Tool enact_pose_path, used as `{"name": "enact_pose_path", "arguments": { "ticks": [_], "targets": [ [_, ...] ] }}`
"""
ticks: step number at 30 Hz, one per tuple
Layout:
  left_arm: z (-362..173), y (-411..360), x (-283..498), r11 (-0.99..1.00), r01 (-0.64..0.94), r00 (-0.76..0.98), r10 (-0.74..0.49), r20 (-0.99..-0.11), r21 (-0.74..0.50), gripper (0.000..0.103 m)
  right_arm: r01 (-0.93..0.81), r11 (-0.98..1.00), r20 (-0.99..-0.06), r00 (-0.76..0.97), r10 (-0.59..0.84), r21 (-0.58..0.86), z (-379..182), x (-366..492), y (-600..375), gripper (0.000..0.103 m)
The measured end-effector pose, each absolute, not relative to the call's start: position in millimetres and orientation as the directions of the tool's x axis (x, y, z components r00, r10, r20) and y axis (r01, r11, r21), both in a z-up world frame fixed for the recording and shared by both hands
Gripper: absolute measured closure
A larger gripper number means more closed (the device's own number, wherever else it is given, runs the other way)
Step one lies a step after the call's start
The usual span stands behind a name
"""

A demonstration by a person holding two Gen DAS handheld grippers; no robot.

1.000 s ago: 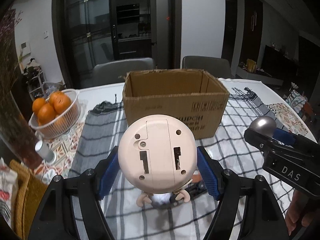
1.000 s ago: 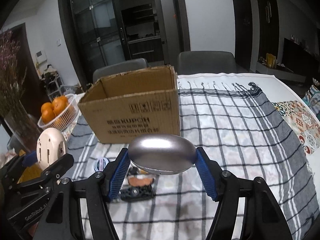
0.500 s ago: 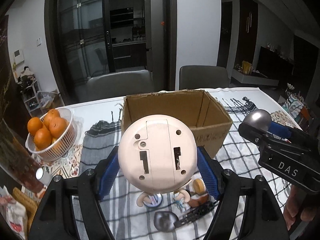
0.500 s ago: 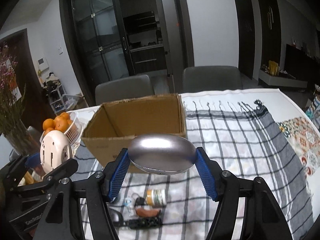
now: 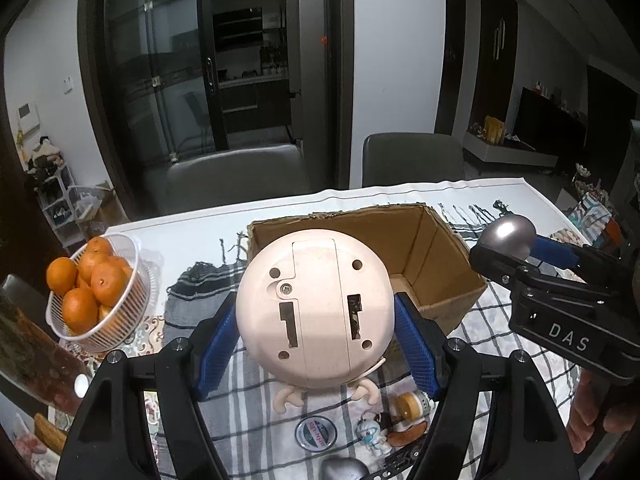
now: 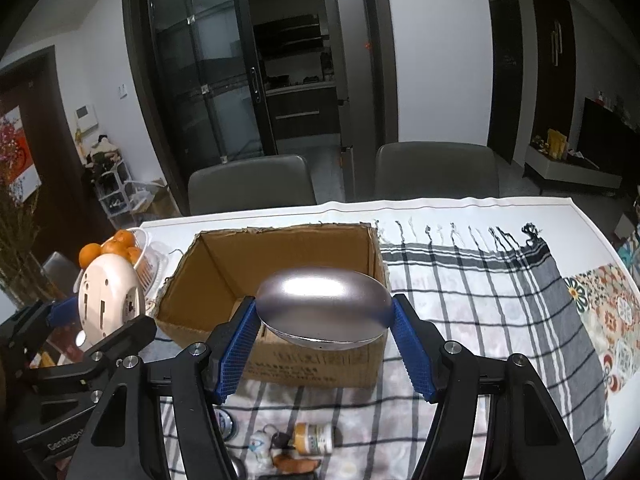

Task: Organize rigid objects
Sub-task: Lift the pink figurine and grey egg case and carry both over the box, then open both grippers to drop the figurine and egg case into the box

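Lifting both loads off the counter toward the cardboard box (image 6: pixel 280 280): left gripper (image 5: pixel 316 344) fingers clamped on round clock (image 5: pixel 316 312), right gripper (image 6: pixel 324 340) fingers clamped on silver shell (image 6: pixel 324 304); now above the near rim, drop-in looking next.

Matt cardboard box (image 6: pixel 280 264) — glossy metallic case (image 6: pixel 322 305).

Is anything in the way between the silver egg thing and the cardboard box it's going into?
Nothing visible is. The right hand-held gripper holds the silver egg-shaped thing in the air near the open cardboard box, and the box top is uncovered. The left hand-held gripper holds its pink round toy off to one side.
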State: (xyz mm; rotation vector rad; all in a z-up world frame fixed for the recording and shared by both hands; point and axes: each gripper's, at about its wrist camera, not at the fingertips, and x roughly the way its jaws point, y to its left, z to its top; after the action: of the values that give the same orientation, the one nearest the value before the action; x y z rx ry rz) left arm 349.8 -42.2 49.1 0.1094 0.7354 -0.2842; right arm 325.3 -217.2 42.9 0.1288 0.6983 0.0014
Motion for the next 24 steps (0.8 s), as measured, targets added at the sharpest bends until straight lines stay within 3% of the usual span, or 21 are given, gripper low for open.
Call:
{"name": "enact_pose_path", "arguments": {
  "ticks": [24],
  "targets": [
    [8,-58,447,0.964,0.262,0.513,-0.181,-0.839,-0.047,0.029,0.047,0.991,-0.818,0.570,0.074,0.122,10,422,-229,0.036]
  ]
}}
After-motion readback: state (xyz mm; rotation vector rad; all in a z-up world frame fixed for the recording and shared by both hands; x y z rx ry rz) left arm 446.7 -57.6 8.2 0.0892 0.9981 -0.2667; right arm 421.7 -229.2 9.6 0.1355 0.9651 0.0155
